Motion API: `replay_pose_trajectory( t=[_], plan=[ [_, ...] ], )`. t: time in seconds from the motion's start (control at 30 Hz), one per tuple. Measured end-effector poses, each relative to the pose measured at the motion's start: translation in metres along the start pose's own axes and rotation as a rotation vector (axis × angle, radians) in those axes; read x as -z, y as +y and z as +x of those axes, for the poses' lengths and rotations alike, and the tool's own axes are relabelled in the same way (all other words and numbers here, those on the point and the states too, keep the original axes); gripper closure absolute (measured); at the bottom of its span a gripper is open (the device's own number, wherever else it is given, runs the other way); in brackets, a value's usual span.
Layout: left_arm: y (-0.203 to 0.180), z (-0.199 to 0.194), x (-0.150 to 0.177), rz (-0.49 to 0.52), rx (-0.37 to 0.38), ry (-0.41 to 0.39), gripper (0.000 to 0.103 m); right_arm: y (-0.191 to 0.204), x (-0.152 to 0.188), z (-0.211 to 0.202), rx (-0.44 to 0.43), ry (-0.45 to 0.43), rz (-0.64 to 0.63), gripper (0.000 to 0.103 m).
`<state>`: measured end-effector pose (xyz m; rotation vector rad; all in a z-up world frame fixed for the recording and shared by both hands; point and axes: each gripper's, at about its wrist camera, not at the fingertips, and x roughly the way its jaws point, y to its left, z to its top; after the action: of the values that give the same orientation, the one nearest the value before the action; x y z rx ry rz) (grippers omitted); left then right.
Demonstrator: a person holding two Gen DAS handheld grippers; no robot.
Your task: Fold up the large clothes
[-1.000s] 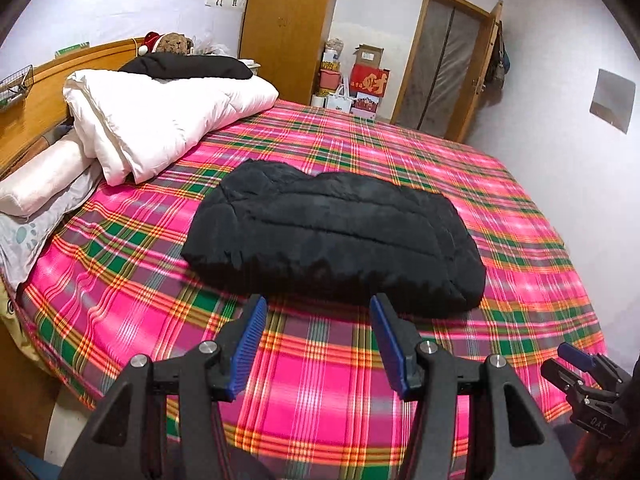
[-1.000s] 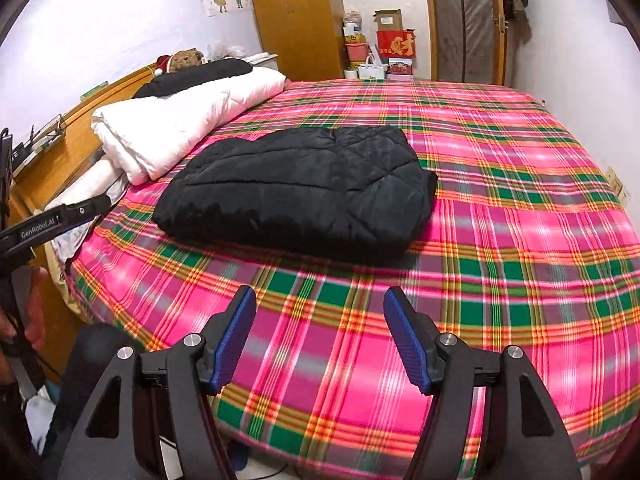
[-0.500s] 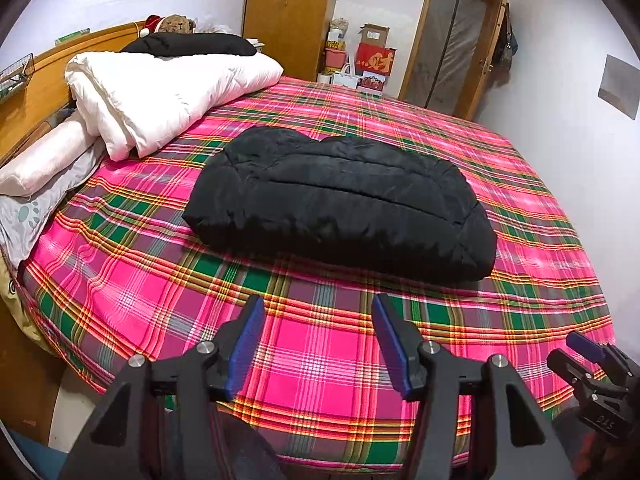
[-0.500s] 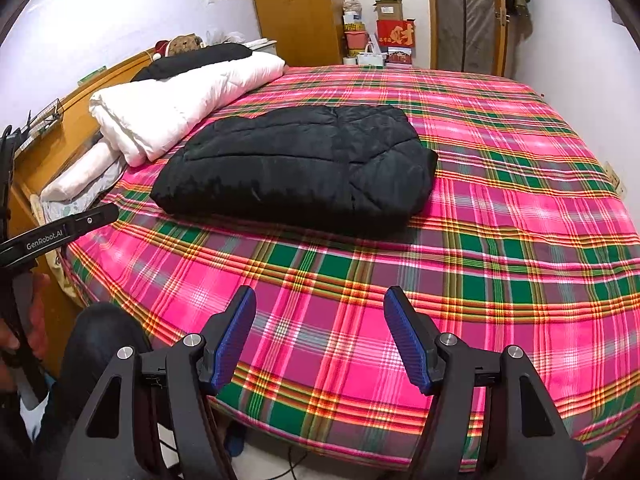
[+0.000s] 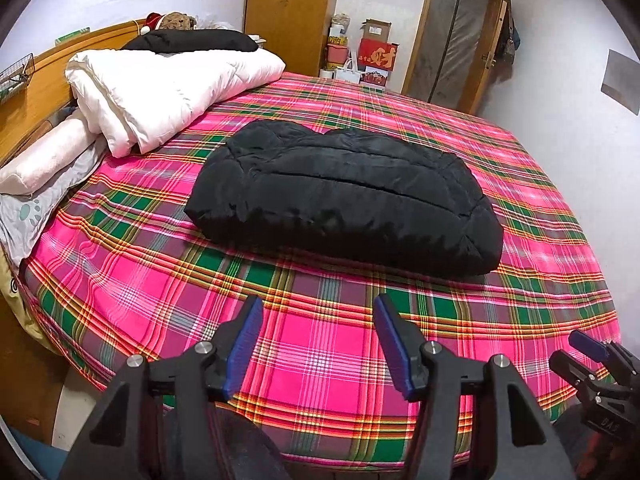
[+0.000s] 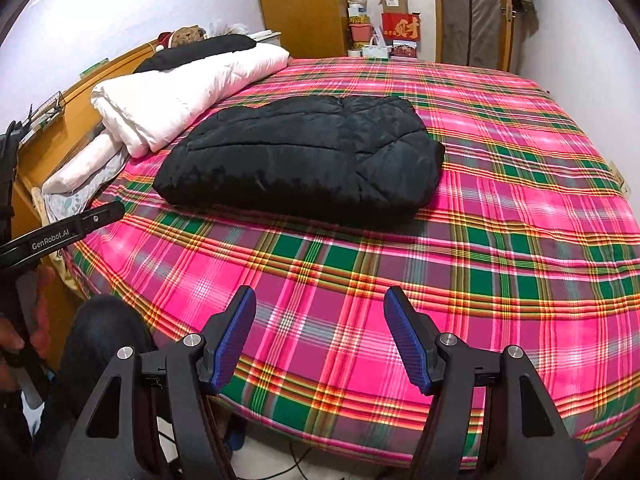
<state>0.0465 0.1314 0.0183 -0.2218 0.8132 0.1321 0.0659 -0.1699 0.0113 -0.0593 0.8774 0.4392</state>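
Note:
A black quilted jacket (image 5: 344, 196) lies folded into a flat bundle in the middle of the bed; it also shows in the right wrist view (image 6: 304, 156). My left gripper (image 5: 318, 312) is open and empty, held over the bed's near edge, well short of the jacket. My right gripper (image 6: 320, 304) is open and empty too, also back from the jacket above the near edge. The right gripper shows at the lower right of the left wrist view (image 5: 592, 360), and the left gripper's body shows at the left of the right wrist view (image 6: 60, 232).
The bed has a pink and green plaid sheet (image 5: 320, 340). A folded white duvet (image 5: 160, 88), a black garment (image 5: 192, 40) and pillows (image 5: 44, 160) lie at the wooden headboard (image 5: 36, 88). A wardrobe (image 5: 292, 12), boxes (image 5: 376, 52) and a door (image 5: 456, 36) stand beyond the bed.
Both grippers have pulled back and risen away from the jacket, which now sits farther off in both views. Both stay open and the jacket has not moved.

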Motion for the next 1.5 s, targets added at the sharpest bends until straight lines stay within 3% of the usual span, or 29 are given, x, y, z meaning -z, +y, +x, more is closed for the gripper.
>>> replay_pose_trajectory(
  t=[1.5],
  plan=[
    [-0.003,-0.02,0.0,-0.009,0.002,-0.008,0.044,-0.001,0.003,-0.006,-0.005,-0.009,0.008,0.036]
  ],
)
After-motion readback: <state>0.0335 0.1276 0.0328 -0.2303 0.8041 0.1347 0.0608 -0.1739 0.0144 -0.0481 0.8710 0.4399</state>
